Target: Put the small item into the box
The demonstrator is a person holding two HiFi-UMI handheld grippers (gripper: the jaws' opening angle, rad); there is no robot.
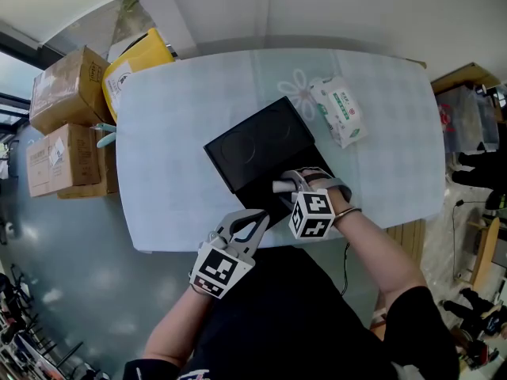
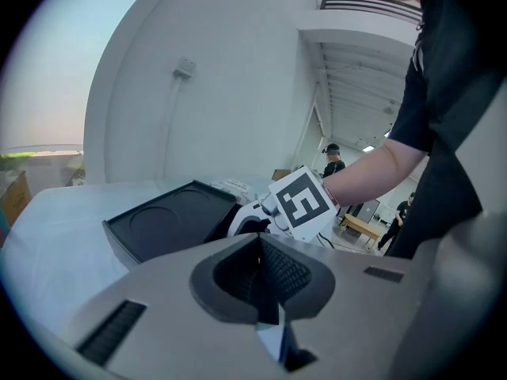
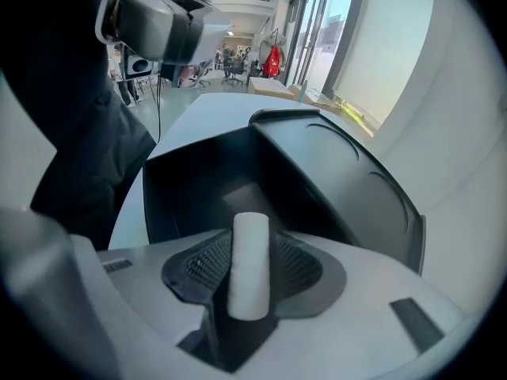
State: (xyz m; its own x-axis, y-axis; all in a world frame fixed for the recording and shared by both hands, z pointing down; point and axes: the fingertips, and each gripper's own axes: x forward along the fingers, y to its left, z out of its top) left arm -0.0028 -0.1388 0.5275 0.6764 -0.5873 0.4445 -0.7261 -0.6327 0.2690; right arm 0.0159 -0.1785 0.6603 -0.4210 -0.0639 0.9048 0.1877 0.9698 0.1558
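A black box [image 1: 238,182] lies open on the table, its lid [image 1: 257,145] folded back toward the far side. My right gripper [image 1: 290,184] hangs over the box's near half, pointing steeply down. It is shut on a small white cylinder [image 3: 250,264] that stands between its pads, above the dark box interior [image 3: 198,192]. The lid [image 3: 352,188] rises to the right in the right gripper view. My left gripper [image 1: 255,222] rests at the table's near edge, left of the right one, shut and holding nothing. In the left gripper view, its jaws meet and the lid [image 2: 170,224] lies ahead.
A white tissue pack [image 1: 339,111] lies on the table [image 1: 174,109] to the right of the box. A yellow bag [image 1: 135,62] and cardboard boxes [image 1: 67,93] stand beyond the table's left end. Shelving and clutter line the right side.
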